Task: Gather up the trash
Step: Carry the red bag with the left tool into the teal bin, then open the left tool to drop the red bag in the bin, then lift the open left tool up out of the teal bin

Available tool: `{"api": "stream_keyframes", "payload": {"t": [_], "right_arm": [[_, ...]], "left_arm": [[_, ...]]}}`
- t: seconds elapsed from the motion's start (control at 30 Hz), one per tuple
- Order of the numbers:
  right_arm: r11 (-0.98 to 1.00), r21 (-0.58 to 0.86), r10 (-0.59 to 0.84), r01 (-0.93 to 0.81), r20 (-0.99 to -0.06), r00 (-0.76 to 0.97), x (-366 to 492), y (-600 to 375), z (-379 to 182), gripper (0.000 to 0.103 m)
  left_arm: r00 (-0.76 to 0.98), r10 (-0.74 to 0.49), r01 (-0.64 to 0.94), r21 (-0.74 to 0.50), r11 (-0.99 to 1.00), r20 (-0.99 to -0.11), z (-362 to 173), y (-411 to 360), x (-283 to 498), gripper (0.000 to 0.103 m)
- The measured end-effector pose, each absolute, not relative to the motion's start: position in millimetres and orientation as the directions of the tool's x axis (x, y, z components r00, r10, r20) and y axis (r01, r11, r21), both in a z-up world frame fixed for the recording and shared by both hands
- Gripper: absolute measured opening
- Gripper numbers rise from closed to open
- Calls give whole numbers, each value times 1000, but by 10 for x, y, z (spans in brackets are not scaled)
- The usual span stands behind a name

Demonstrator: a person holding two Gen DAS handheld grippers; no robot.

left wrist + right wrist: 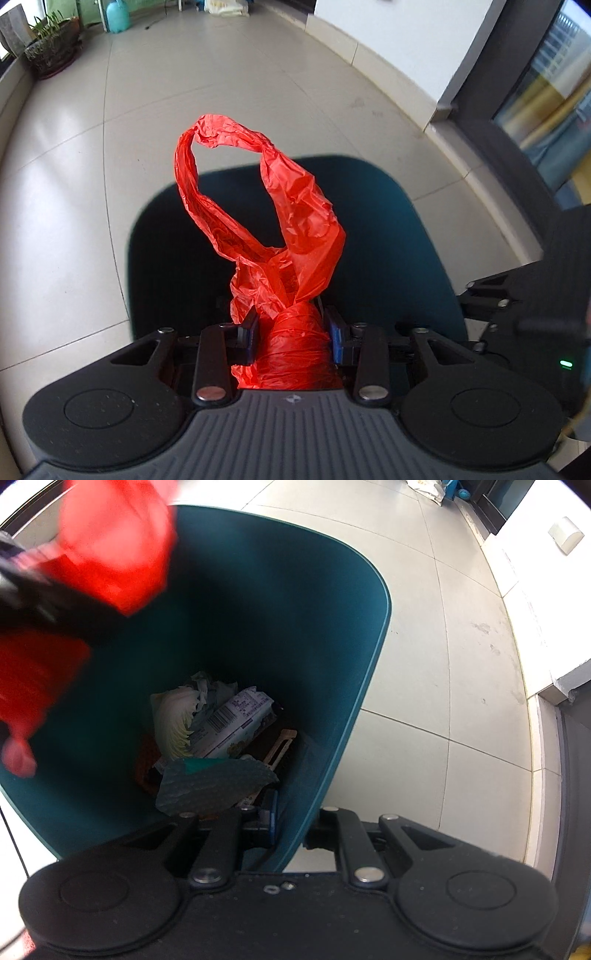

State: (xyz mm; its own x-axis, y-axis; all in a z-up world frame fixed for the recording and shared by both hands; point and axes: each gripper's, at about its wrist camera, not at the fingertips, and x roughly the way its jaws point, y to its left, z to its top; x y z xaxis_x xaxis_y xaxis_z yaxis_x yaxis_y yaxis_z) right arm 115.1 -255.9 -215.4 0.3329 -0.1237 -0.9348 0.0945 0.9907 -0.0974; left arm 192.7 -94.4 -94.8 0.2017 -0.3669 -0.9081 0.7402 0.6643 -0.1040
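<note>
My left gripper (pixel 293 332) is shut on the bunched neck of a red plastic bag (pixel 291 229), whose looped handles stick out over a dark teal trash bin (pixel 406 240) below. In the right wrist view the same red bag (pixel 110 546) appears blurred at the upper left, above the bin's mouth. My right gripper (pixel 291 827) is shut on the bin's wall (pixel 332 738), one finger inside and one outside. Trash lies at the bin's bottom: a printed wrapper (pixel 232 720), a cabbage leaf (pixel 173 720) and a dark sheet (pixel 214 786).
The bin stands on pale floor tiles (pixel 74 184). A potted plant (pixel 51 48) and a teal watering can (pixel 118 16) sit far off by the window. A white wall (pixel 388 44) and a dark door frame (pixel 517 92) run along the right.
</note>
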Motion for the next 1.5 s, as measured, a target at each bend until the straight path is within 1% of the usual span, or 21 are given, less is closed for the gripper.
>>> {"api": "stream_keyframes", "payload": {"t": [0.1, 0.23, 0.4, 0.5, 0.57, 0.6, 0.63, 0.67, 0.7, 0.73, 1.03, 1.1, 1.17, 1.5], "right_arm": [[991, -95, -122, 94, -934, 335, 1151, -2561, -2155, 11], [991, -92, -119, 94, -934, 337, 1145, -2567, -2153, 11], [992, -87, -114, 93, -934, 338, 1140, -2576, -2146, 11], [992, -85, -112, 93, -934, 338, 1137, -2586, -2141, 11], [992, -81, -109, 97, -935, 338, 1137, -2593, -2136, 11], [992, -79, -108, 97, -935, 337, 1137, -2595, -2134, 11], [992, -78, -107, 98, -935, 337, 1138, -2596, -2130, 11], [992, -76, -106, 100, -935, 337, 1139, -2599, -2129, 12], [992, -74, -105, 102, -935, 337, 1139, -2600, -2129, 12], [992, -73, -104, 103, -936, 337, 1140, -2603, -2129, 12], [991, -45, -90, 126, -923, 374, 1053, -2676, -2002, 15], [990, -31, -81, 134, -918, 388, 1011, -2699, -1932, 16], [990, -22, -79, 142, -910, 408, 964, -2717, -1848, 20], [986, 30, -60, 165, -856, 513, 650, -2848, -1308, 27]], "left_arm": [[217, -318, 745, -53, 665, -923, -1173, -1078, 1896, 35], [207, -282, 724, -48, 688, -937, -1405, -1180, 1947, 35], [199, -243, 720, -26, 693, -949, -1569, -1295, 1962, 35], [211, -203, 729, 16, 684, -956, -1644, -1374, 1961, 36], [199, -198, 725, 8, 689, -960, -1698, -1411, 1980, 38], [192, -202, 720, -2, 694, -960, -1711, -1412, 1991, 45], [195, -211, 715, -8, 699, -958, -1711, -1388, 1998, 57], [205, -220, 716, -7, 699, -954, -1703, -1388, 1992, 64], [217, -229, 717, -4, 697, -949, -1690, -1388, 1983, 73], [225, -235, 718, -2, 696, -946, -1683, -1393, 1974, 74], [226, -305, 698, -64, 713, -925, -1504, -1219, 1929, 74], [247, -318, 696, -61, 716, -915, -1429, -1172, 1895, 74], [255, -338, 686, -77, 724, -906, -1352, -1149, 1870, 74], [374, -406, 621, -99, 777, -834, -729, -890, 1606, 74]]}}
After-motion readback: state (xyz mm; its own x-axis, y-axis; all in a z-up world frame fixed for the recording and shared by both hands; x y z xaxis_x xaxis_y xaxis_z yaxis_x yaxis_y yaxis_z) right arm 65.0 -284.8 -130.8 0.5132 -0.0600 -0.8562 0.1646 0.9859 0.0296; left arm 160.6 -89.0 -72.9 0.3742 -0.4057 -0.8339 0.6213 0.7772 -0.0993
